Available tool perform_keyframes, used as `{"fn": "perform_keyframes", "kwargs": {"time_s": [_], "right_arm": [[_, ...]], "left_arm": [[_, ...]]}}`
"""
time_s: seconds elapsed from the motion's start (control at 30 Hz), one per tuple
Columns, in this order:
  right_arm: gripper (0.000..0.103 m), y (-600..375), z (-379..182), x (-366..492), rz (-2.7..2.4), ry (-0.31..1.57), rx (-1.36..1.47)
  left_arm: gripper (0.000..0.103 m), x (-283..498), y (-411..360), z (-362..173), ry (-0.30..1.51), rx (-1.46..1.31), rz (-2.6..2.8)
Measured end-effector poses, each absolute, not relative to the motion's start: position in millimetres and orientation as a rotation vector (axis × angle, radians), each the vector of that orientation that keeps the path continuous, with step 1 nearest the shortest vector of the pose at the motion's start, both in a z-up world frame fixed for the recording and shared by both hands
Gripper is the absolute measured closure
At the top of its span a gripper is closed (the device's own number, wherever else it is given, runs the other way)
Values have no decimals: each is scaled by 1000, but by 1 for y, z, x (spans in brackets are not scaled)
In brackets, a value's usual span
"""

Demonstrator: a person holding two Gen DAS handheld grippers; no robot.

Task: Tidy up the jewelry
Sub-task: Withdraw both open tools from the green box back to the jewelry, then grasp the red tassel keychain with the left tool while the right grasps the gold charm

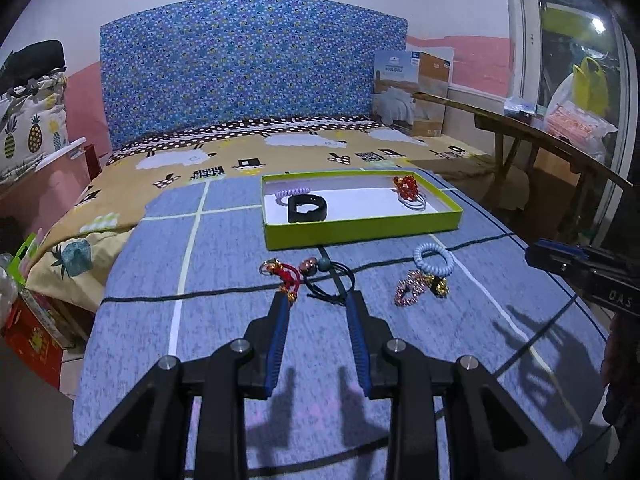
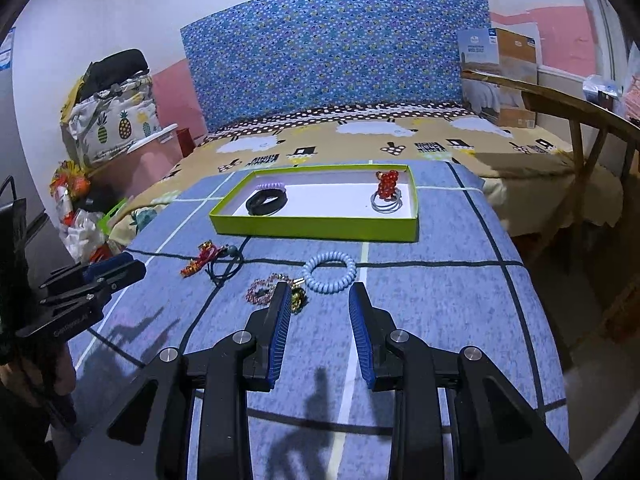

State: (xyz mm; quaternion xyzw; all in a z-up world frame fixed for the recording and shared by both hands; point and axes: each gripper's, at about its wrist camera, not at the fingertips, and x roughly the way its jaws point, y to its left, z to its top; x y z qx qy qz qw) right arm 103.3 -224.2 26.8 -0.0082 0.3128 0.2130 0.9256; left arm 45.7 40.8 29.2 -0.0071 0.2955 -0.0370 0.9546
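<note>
A green-rimmed tray (image 1: 360,232) (image 2: 312,228) lies on the blue blanket, holding a black band (image 1: 306,209), a lilac coil tie (image 1: 292,193) and a red bead piece on grey rings (image 1: 408,192). In front of it lie a red cord charm (image 1: 286,276), a black elastic with beads (image 1: 328,276), a pale blue coil bracelet (image 1: 434,258) (image 2: 330,272) and a pink bead bracelet (image 1: 408,290) (image 2: 262,290). My left gripper (image 1: 318,300) is open just short of the red charm and black elastic. Just short of the pale blue coil bracelet, my right gripper (image 2: 320,292) is open and empty.
The blanket covers a bed with a blue patterned headboard (image 1: 252,68). A wooden bench (image 1: 552,144) stands on the right, a cardboard box (image 1: 416,88) at the back, bags and boxes (image 1: 28,312) on the floor at the left.
</note>
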Motion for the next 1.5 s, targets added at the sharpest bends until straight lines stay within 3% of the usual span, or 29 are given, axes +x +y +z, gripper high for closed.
{"fn": "perform_keyframes", "kwargs": {"time_s": [0.67, 1.5], "right_arm": [[72, -210, 10, 114, 456, 728, -30], [72, -170, -26, 166, 477, 888, -62]], "left_arm": [[72, 60, 46, 16, 650, -27, -78], [72, 136, 60, -22, 873, -41, -89]]}}
